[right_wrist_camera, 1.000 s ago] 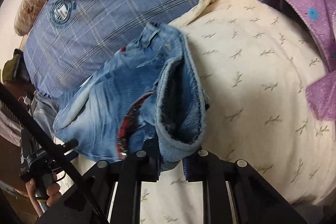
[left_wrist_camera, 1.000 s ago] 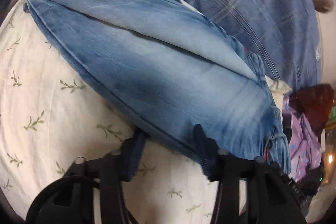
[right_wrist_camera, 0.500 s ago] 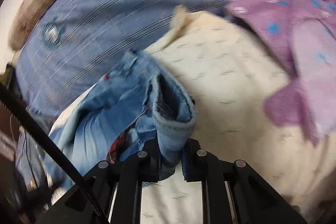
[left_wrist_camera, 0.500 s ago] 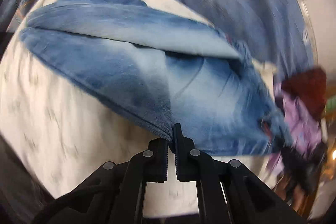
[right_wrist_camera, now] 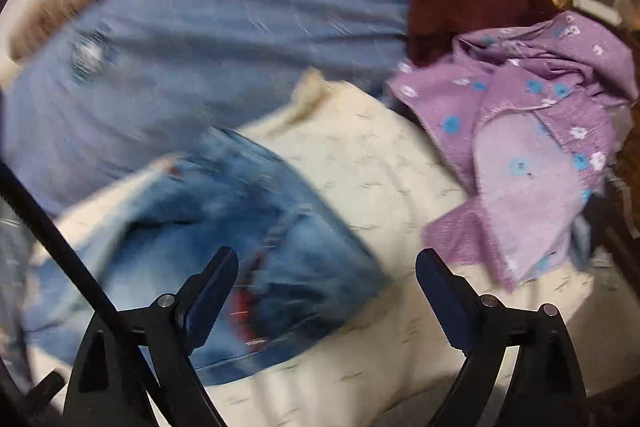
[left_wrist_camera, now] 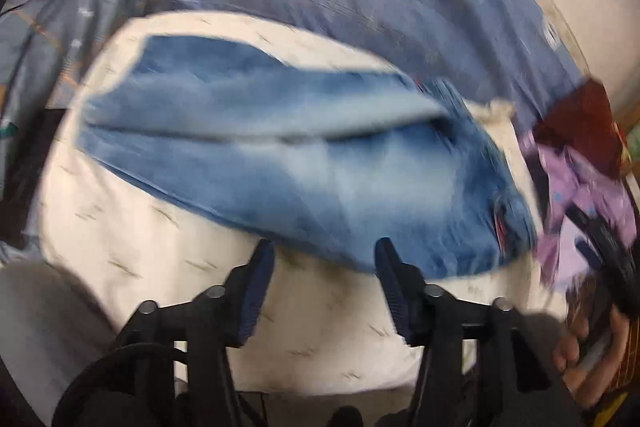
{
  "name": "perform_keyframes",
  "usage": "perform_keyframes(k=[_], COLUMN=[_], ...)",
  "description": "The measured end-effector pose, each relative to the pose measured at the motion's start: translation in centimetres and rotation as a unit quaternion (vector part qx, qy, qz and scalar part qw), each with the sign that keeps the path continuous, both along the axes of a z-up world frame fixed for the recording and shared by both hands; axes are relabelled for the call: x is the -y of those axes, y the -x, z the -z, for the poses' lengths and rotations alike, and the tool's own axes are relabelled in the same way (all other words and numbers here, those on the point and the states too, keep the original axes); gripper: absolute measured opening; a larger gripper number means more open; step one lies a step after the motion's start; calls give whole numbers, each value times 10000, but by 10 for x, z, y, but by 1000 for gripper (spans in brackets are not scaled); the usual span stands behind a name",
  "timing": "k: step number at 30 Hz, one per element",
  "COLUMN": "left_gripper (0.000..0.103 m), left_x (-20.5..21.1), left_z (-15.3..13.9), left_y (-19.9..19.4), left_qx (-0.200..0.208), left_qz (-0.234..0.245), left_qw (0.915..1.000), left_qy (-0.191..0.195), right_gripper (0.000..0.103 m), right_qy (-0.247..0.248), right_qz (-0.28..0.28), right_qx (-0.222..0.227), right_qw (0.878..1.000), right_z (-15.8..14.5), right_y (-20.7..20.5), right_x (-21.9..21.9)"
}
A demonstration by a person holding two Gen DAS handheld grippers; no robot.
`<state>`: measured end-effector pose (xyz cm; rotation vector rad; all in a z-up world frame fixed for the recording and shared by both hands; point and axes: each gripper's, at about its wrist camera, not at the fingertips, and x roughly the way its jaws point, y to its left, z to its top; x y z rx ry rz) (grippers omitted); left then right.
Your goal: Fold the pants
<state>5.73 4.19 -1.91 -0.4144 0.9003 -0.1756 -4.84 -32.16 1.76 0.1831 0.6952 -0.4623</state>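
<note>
The left gripper (left_wrist_camera: 324, 263) has just been opening; its jaws stand apart, released, with nothing between them. Just beyond its tips lie the faded blue denim pants (left_wrist_camera: 304, 163), folded lengthwise on a cream leaf-print cushion (left_wrist_camera: 132, 239). The right gripper (right_wrist_camera: 326, 277) has also just opened wide and grips nothing; the pants' waistband lies beneath its left jaw. Past its right jaw lies a crumpled purple flowered cloth (right_wrist_camera: 528, 147). A blue checked bedsheet (right_wrist_camera: 224, 39) spreads behind.

Both tongs (left_wrist_camera: 324, 259) (right_wrist_camera: 326, 267) are black frames (silver screws at the joints) with dark-blue ribbed pads.
</note>
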Motion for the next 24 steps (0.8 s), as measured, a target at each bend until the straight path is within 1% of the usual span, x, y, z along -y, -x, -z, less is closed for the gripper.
perform_keyframes(k=[1, 2, 3, 4, 5, 6, 7, 8, 9, 10, 11, 12, 13, 14, 16, 17, 18, 19, 20, 22, 23, 24], left_gripper=[57, 58, 58, 58, 59, 60, 60, 60, 60, 60, 61, 62, 62, 61, 60, 54, 47, 44, 38, 28, 19, 10], left_x=[-14, -33, -44, -59, -76, -86, -96, -107, -113, -120, -125, -127, -128, -131, -134, -133, -131, -131, -129, -129, -129, -129], left_z=[-4, -5, -4, 0, 2, 6, 11, 17, 20, 25, 29, 33, 38, 46, 57, 62, 64, 67, 66, 66, 66, 67], left_y=[2, -4, -12, -21, -28, -35, -44, -56, -62, -69, -80, -86, -94, -102, -119, -123, -125, -128, -128, -128, -128, -128], left_qx=[-8, -63, -189, -358, -442, -519, -623, -756, -819, -887, -979, -1027, -1102, -1231, -1237, -1223, -1251, -1241, -1194, -1139, -1162, -1173], left_qz=[-92, -228, -388, -578, -690, -783, -906, -1083, -1182, -1319, -1473, -1539, -1578, -1606, -1642, -1654, -1653, -1676, -1723, -1719, -1709, -1687], left_qw=[9999, 9993, 9984, 9958, 9928, 9901, 9872, 9835, 9809, 9771, 9738, 9726, 9713, 9686, 9657, 9664, 9672, 9679, 9689, 9718, 9722, 9721], left_qy=[99, 272, 367, 609, 875, 1045, 1153, 1232, 1307, 1412, 1429, 1411, 1399, 1446, 1587, 1543, 1467, 1401, 1316, 1143, 1101, 1127], right_gripper=[92, 92, 92, 92, 92, 92, 92, 92, 92, 92, 92, 92, 92, 91, 90, 87, 86, 85, 83, 82, 81, 79], right_qy=[-120, -263, -620, -889, -1368, -1810, -2027, -2307, -2481, -2526, -2576, -2636, -2674, -2612, -2487, -2421, -2282, -2120, -1975, -1458, -1252, -1158], right_qz=[-164, -365, -779, -1034, -1386, -1630, -1745, -1909, -2012, -2017, -1986, -2008, -2054, -2029, -1997, -1993, -1889, -1763, -1691, -1494, -1351, -1221], right_qx=[108, 124, 135, 133, 88, -10, -70, -175, -321, -445, -642, -772, -917, -1066, -1333, -1441, -1549, -1599, -1639, -1901, -2111, -2299], right_qw=[9997, 9989, 9949, 9906, 9808, 9699, 9635, 9540, 9471, 9453, 9434, 9403, 9370, 9377, 9383, 9386, 9425, 9478, 9516, 9593, 9599, 9585], right_z=[-9, -15, -20, -22, -22, -19, -17, -14, -9, -5, 2, 7, 15, 21, 33, 39, 44, 49, 52, 64, 75, 88], right_y=[0, -3, -12, -16, -31, -48, -60, -80, -102, -116, -135, -154, -174, -190, -218, -228, -247, -258, -268, -294, -310, -321], right_x=[-8, -13, -20, -25, -29, -34, -36, -42, -48, -54, -65, -73, -86, -99, -122, -129, -140, -146, -152, -162, -168, -171])
